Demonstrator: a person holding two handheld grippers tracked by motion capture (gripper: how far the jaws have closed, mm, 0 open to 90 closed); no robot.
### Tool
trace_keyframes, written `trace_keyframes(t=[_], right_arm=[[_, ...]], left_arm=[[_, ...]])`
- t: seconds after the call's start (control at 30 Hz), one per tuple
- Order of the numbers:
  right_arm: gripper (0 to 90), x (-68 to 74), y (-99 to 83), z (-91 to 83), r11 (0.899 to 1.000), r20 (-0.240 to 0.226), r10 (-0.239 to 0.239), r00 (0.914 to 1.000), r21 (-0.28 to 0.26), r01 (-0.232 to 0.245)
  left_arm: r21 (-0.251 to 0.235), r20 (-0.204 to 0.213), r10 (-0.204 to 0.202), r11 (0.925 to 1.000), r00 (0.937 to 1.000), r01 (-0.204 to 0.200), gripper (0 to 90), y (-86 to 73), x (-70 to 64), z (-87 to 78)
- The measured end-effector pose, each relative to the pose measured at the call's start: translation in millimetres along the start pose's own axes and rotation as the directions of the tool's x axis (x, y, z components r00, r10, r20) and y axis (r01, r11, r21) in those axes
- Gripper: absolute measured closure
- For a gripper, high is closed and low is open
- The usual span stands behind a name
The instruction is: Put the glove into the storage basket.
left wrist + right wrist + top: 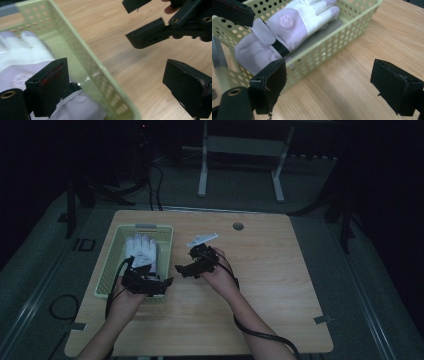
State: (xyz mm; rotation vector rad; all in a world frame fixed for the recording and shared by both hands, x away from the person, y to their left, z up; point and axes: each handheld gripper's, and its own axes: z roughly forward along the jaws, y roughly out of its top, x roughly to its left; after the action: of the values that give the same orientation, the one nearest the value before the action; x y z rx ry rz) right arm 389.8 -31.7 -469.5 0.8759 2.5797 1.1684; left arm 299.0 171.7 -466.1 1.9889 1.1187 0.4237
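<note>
Likely soft, light and floppy, lying flat inside the green basket [112, 265]: a white glove [287, 27], best pinched at its cuff, with left gripper [120, 85] and right gripper [329, 87] jaws spread, empty.

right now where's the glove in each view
High view: glove left of centre, lying in the basket.
Left gripper view: far left, behind the near jaw, inside the basket wall.
Right gripper view: upper left, in the basket.
Shared landmark: the green perforated basket.
</note>
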Motion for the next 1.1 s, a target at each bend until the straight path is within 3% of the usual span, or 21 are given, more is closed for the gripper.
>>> trace_keyframes(t=[0.17, 0.3, 0.53, 0.67, 1.1], right_arm=[[13.4, -8.3, -11.9, -4.8, 1.0, 0.013, 0.008, 0.9999, 0.01, -0.009], [13.4, -11.7, -21.0, -8.6, 1.0, 0.014, 0.016, 0.9998, 0.01, -0.016], [13.4, -18.8, -35.4, -19.3, 1.0, 0.023, 0.021, 0.9995, 0.007, -0.021], [13.4, -22.7, -46.5, -25.4, 1.0, 0.03, 0.03, 0.9991, 0.009, -0.03], [13.5, -39.5, -93.2, -40.0, 0.998, 0.049, 0.06, 0.997, 0.01, -0.06]], left_arm=[[-0.003, 0.036, 0.01, 0.9999, 0.9993, -0.01, 7.0, 0.5, -14.6, 9.3], [-0.001, 0.032, 0.064, 0.9979, 0.9974, -0.064, 7.0, -2.8, -28.8, 16.8], [-0.003, 0.087, 0.083, 0.9966, 0.9928, -0.083, 7.0, -5.0, -46.1, 26.4], [-0.008, 0.092, 0.103, 0.9947, 0.9904, -0.103, 7.1, -5.8, -55.8, 33.6], [0.0, 0.167, 0.179, 0.9834, 0.9695, -0.181, 7.1, -16.6, -89.1, 59.0]])
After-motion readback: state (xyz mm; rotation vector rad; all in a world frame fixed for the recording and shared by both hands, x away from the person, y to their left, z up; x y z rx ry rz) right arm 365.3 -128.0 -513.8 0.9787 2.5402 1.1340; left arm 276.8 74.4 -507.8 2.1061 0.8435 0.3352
